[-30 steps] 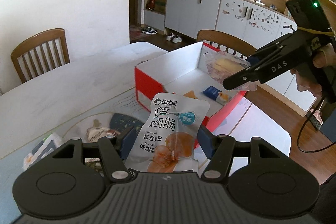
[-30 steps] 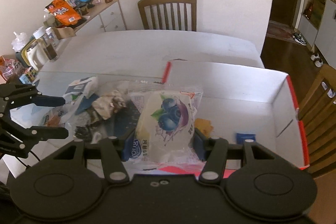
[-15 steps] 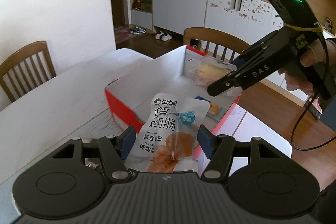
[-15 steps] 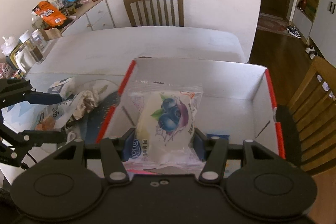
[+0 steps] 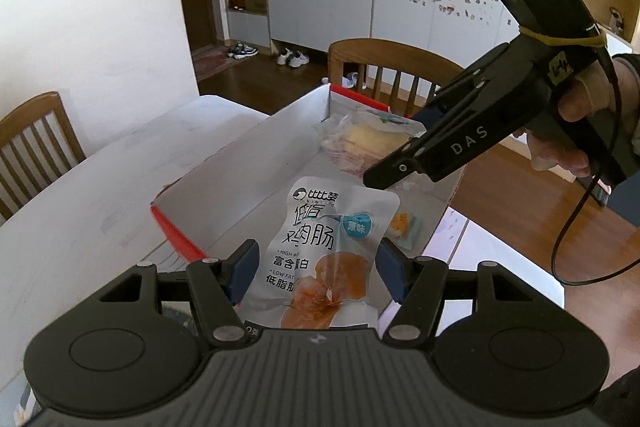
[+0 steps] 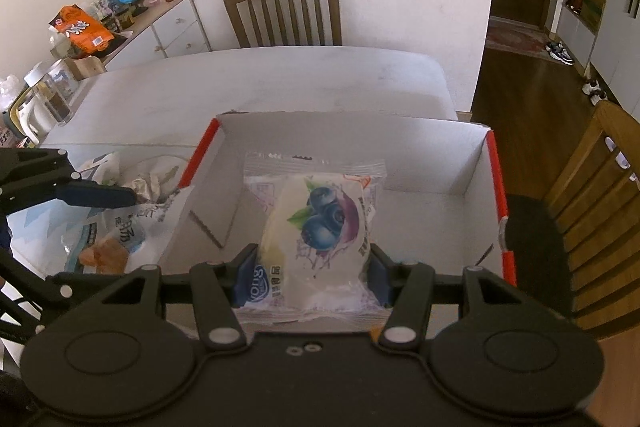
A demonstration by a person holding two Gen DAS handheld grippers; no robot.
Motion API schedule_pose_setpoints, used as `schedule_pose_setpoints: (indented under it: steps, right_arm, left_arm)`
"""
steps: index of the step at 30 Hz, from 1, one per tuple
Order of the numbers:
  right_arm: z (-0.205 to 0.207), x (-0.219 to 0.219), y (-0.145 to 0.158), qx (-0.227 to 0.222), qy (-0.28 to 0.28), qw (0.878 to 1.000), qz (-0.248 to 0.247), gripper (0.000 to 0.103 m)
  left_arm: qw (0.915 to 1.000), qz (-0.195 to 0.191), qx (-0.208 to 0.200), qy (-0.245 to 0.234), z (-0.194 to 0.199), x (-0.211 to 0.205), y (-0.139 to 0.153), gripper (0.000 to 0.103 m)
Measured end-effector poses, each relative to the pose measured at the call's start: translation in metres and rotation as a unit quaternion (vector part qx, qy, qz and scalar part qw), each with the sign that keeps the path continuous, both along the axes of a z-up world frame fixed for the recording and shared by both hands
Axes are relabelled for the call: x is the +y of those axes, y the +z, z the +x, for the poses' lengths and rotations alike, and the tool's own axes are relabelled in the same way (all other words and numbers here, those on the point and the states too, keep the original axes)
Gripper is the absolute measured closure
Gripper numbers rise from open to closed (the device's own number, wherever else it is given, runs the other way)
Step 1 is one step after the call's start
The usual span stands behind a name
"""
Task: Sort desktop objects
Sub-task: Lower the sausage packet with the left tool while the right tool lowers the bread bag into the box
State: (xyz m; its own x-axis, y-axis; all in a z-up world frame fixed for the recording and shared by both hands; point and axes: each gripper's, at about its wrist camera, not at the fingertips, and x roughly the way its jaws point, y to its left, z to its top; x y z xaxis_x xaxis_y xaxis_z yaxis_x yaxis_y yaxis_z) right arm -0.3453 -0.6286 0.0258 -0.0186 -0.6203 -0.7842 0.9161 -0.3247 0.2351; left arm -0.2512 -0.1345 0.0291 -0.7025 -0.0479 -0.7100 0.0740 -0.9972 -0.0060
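Observation:
My left gripper [image 5: 318,273] is shut on a white chicken-sausage pouch [image 5: 328,251] and holds it over the near end of the red-edged white box [image 5: 244,167]. My right gripper [image 6: 308,277] is shut on a clear blueberry bun packet [image 6: 316,223] and holds it above the inside of the same box [image 6: 432,155]. In the left wrist view the right gripper [image 5: 400,163] and its bun packet [image 5: 368,137] hang over the box's far end. A small orange and teal snack [image 5: 402,227] lies on the box floor.
A pile of loose wrappers and packets [image 6: 120,211] lies on the table left of the box. Wooden chairs [image 6: 284,11] stand around the white table [image 6: 260,83]. A sideboard with jars and snack bags [image 6: 100,31] is at the far left.
Both grippers have moved with their packets from beside the box to over its inside. The clutter pile has slid out to the left of the views.

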Motion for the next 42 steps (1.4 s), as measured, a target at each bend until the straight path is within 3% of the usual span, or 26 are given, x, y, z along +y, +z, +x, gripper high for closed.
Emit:
schedule_pose_setpoints:
  steps: [12, 31, 42]
  right_arm:
    - [-0.026, -0.019, -0.029, 0.002, -0.014, 0.999, 0.031, 0.047]
    - [-0.047, -0.049, -0.074, 0.001, -0.022, 0.996, 0.085, 0.047]
    - [-0.054, -0.061, -0.096, -0.004, -0.034, 0.993, 0.112, 0.047]
  left_arm:
    - [0.9992, -0.013, -0.037, -0.011, -0.043, 0.001, -0.024, 0.04]
    - [0.9919, -0.032, -0.102, -0.069, -0.092, 0.014, -0.055, 0.04]
    - [0.9892, -0.014, -0.129, -0.069, -0.104, 0.008, -0.063, 0.04]
